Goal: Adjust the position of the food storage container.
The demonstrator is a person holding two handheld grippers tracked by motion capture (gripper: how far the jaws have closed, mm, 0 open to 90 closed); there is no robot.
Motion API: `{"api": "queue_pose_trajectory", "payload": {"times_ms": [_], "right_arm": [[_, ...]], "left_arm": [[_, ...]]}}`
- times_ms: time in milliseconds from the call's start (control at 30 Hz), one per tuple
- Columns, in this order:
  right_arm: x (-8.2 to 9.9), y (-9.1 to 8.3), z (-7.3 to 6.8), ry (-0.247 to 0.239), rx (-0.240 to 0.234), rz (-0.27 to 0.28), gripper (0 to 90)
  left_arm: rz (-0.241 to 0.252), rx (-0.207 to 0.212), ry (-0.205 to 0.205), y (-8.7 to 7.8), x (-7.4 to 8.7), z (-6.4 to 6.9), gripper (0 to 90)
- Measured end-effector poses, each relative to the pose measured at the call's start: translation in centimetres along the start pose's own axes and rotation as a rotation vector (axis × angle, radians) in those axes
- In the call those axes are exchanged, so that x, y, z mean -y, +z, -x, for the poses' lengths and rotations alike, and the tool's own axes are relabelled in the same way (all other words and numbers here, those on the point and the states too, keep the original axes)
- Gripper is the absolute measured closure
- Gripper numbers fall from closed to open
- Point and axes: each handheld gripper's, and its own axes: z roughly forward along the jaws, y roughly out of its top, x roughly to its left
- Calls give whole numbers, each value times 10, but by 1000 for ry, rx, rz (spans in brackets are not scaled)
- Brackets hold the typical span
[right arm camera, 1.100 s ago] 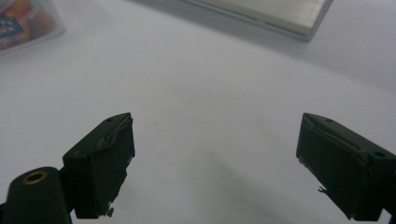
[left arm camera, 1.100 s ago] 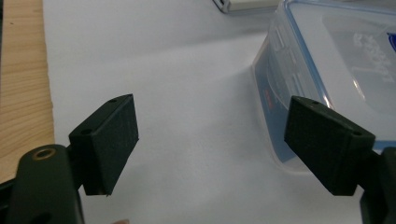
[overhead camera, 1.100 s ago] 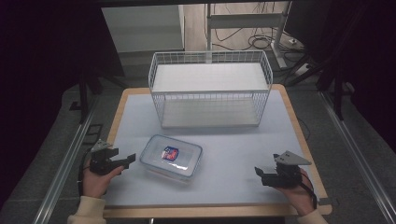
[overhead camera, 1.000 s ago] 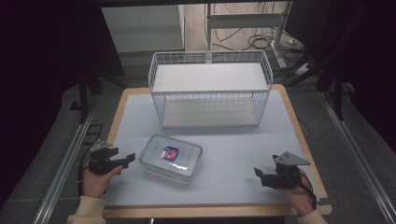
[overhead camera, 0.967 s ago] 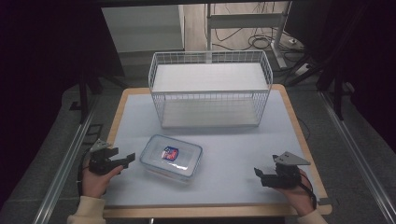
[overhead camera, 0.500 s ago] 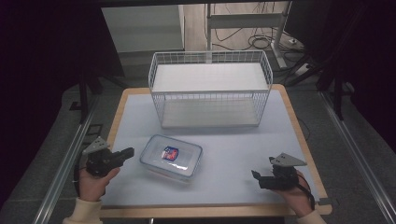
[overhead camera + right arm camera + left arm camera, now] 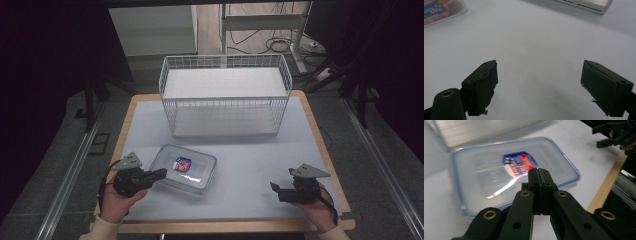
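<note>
Two handheld grippers work over a pale table (image 7: 250, 150) with a wooden edge. The left gripper (image 7: 159, 174) sits at the near left, gripped in the person's left hand (image 7: 116, 202). In the left gripper view its two black jaws are pressed flat together, with no gap between them and nothing caught there. Just past and beneath their joined tips lies a clear plastic food container (image 7: 184, 169) with a blue-rimmed snap lid and a red and blue label (image 7: 520, 165) in the middle of that lid. From the left gripper view the tips overlap the label's near edge; whether they touch the lid cannot be told. In the high view the tips reach the container's near left edge.

The right gripper (image 7: 275, 187) is at the near right, held in the right hand (image 7: 316, 210), well apart from the container. In the right gripper view its jaws stand wide apart, holding nothing, with bare white tabletop between them. One fingertip (image 7: 484, 85) shows worn, ragged padding on its inner face. Far beyond the left jaw, at the upper left corner of that view, a corner of the container (image 7: 441, 11) with part of its label shows.

A white wire basket (image 7: 225, 95) stands at the far side of the table, well beyond both sets of jaws, and looks empty.
</note>
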Motion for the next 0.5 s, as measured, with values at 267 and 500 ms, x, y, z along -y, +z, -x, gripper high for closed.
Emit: {"api": "queue_pose_trajectory", "payload": {"times_ms": [267,500], "right_arm": [[0,-1,0,4,1,0,147],[0,-2,1,4,2,1,149]], "left_arm": [[-41,71,21,16,10,22,900],[-114,105,65,36,19,37,900]]}}
